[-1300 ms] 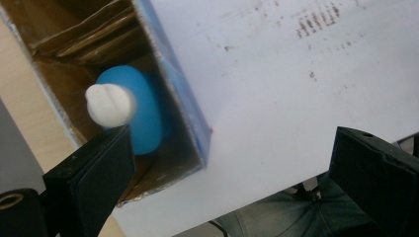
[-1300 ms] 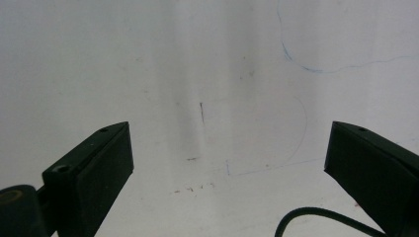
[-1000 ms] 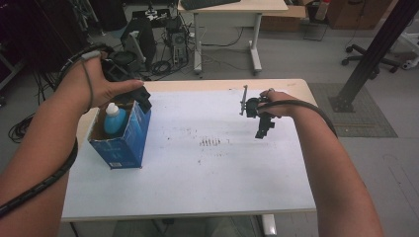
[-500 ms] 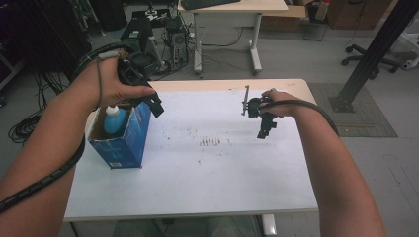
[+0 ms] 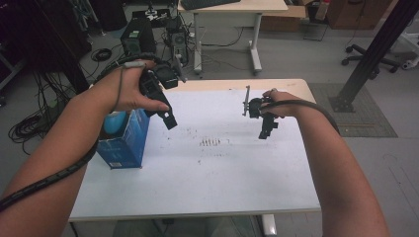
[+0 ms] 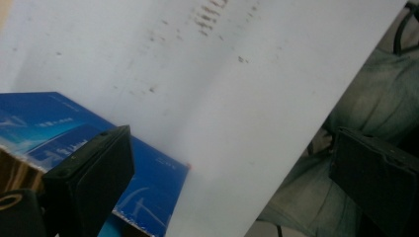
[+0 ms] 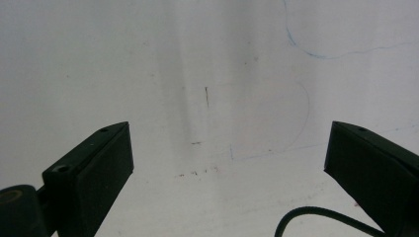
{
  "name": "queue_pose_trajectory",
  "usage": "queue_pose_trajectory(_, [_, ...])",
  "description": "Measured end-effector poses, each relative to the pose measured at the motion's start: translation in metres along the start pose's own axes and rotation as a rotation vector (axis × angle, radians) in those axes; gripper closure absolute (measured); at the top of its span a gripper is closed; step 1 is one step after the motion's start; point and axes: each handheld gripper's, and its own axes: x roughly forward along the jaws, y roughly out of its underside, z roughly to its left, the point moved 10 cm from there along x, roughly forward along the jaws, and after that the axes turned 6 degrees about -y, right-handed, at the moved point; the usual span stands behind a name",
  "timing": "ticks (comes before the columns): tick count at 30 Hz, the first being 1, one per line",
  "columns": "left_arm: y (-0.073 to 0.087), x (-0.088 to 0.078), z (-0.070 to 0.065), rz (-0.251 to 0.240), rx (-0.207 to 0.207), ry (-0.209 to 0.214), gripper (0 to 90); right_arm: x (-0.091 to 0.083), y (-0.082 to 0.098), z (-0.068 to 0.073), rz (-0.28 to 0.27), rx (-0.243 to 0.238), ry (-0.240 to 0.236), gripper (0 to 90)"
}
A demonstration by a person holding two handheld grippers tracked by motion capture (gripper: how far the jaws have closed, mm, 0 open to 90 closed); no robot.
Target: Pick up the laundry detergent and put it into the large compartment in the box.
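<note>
The left claw [image 5: 167, 116] hangs in the air just beside the blue box [image 5: 123, 140], a little above its open top, and it is released; in the left gripper view its jaws stand wide apart with nothing between them, and the box [image 6: 74, 133] lies below the near jaw. The box stands upright near the left edge of the counter [image 5: 207, 182]; a pale blue bottle [image 5: 114, 121] sits inside it, with its top showing above the rim. As far as I can judge, the bottle is already in the box, or it is not yet taken out; the pictures do not tell which, because the claw holds nothing and does not touch the bottle.

The right claw [image 5: 267, 129] is well apart, over the right part of the counter, pointing down; it is also released and empty; its own view shows wide jaws above the bare white counter [image 7: 207, 74] with some small dark marks.

What is left seems to depend on the left claw; if the bottle must come out, the whole grasp is to be done.
</note>
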Motion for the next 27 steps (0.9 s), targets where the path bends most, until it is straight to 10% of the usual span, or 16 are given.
queue_pose_trajectory(27, [0.016, 0.031, -0.01, 0.048, 0.081, 0.054, 4.3, -0.005, -0.004, 0.005, 0.009, -0.013, 0.008, 4.5])
